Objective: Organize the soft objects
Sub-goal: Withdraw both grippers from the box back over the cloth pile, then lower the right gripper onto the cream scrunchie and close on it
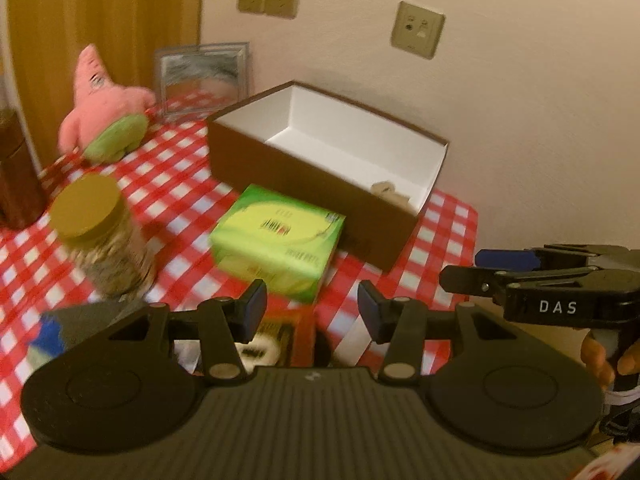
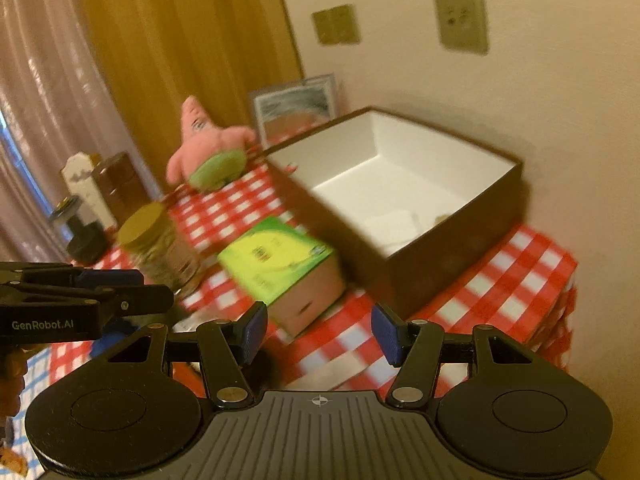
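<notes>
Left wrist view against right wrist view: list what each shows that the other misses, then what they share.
Only left: a small tan thing lying in the brown box.
Only right: a white carton and a dark round object by the curtain.
Both: pink plush star, gold-lidded jar, green box, checked cloth, both grippers open and empty.

Green carton (image 1: 278, 240) beside gold-lidded jar (image 1: 105, 236) on red checked tablecloth (image 1: 176, 168), framed picture (image 1: 202, 76) against wall

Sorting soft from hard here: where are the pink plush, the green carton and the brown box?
pink plush (image 1: 105, 98), left wrist view, belly.
green carton (image 1: 276, 224), left wrist view, top face.
brown box (image 2: 452, 268), right wrist view, outer wall.
</notes>
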The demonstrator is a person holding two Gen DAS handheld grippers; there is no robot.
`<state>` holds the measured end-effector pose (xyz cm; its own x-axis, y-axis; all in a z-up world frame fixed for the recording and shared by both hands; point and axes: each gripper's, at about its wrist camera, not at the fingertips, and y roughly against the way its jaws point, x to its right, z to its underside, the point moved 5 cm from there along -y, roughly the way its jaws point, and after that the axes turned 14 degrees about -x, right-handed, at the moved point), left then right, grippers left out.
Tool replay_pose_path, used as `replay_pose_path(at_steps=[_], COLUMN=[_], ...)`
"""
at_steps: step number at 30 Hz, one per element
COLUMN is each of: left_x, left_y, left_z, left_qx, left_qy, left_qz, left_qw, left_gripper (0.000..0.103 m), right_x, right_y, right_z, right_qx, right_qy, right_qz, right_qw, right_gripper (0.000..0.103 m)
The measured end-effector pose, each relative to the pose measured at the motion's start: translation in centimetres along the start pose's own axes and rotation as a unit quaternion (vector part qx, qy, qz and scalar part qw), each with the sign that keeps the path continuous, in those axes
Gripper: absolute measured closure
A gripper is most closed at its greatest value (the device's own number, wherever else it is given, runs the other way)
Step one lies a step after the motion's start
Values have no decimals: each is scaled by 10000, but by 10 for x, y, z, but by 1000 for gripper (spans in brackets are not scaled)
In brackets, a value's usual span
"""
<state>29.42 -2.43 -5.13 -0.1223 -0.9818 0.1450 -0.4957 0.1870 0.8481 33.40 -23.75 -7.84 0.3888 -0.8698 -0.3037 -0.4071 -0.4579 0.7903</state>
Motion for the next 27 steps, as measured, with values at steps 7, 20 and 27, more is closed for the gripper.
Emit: replay_pose_path(at_steps=[7,20,27], left_x=[-34,-86,-107], left_y=[11,23,24], left_z=[44,94,104], left_qx=[-216,-388,-335], left_qy=[351,803,929], left_qz=[-169,-662,-899], left_qw=[9990,9938,9910], left_gripper=[56,56,56], right_x=[-37,-88,-109], right_y=[-21,-54,-72], right_z=[24,49,51], right_qx=[-446,-873,-935], right_qy=[214,589,835], right_qz=[-185,-395,-435], right_qw=[9986,9936,9912], right_gripper=[45,45,45])
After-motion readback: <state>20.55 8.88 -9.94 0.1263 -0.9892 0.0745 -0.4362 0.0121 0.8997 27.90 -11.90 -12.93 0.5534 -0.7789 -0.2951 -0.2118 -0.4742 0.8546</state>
